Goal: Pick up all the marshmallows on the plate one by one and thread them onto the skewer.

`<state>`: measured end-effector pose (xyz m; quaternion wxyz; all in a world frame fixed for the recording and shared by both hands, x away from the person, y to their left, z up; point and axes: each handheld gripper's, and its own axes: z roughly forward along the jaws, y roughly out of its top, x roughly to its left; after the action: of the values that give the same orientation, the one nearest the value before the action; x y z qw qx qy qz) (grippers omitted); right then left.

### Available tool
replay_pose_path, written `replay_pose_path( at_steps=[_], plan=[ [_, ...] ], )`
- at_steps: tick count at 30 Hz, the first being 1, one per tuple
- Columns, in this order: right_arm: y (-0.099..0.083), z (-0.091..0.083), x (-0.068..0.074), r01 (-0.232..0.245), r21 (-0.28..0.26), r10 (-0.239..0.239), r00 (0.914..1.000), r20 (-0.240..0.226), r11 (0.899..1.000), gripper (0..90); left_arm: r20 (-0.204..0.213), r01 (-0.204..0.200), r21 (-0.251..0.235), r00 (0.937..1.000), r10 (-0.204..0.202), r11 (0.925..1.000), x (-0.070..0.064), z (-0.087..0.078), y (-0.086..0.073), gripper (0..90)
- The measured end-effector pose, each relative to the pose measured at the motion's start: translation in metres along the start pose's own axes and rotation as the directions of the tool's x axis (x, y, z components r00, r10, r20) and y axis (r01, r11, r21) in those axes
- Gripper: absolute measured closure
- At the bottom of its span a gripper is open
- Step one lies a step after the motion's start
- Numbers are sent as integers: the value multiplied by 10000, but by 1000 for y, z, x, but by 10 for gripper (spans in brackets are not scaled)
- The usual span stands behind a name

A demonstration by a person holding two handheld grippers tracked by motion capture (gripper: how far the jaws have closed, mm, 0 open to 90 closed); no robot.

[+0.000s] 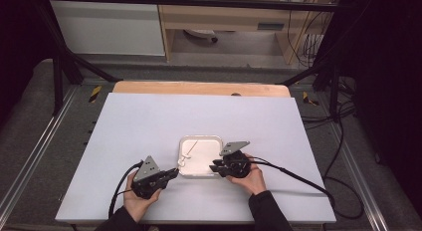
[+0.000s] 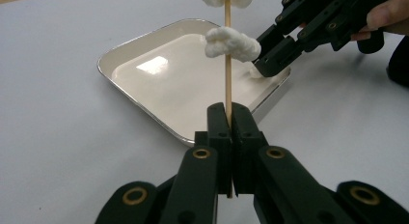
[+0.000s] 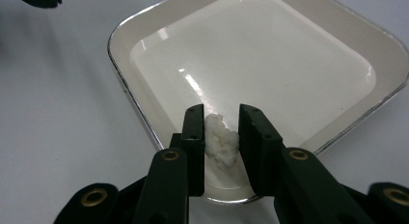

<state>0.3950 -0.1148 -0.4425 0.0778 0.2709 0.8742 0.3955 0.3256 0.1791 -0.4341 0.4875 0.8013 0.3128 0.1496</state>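
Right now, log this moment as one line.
left gripper: shut on skewer | right gripper: shut on white lump | tray: on table

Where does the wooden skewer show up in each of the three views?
High view: the skewer slants across the tray's left part.
Left gripper view: upright at center, clamped in the left gripper, white lumps on it.
Right gripper view: I cannot find it.
Shared landmark: the tray.

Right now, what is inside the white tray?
The tray holds a white lump between the right tool's jaws. The lump's underside is hidden.
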Motion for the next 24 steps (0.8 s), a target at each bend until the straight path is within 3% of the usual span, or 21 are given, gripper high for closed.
replay_pose_path(
  at_steps=[13,24],
  plan=[
    [15,-33,-3,-410,-1268,384,9990,-227,9911,750,40,-48,-8,10000,48,10000,-1,0,0,885],
    [22,-48,-7,-706,-1989,645,9972,-369,9775,774,135,-132,9,9998,132,9999,-3,0,1,885]
  ],
)
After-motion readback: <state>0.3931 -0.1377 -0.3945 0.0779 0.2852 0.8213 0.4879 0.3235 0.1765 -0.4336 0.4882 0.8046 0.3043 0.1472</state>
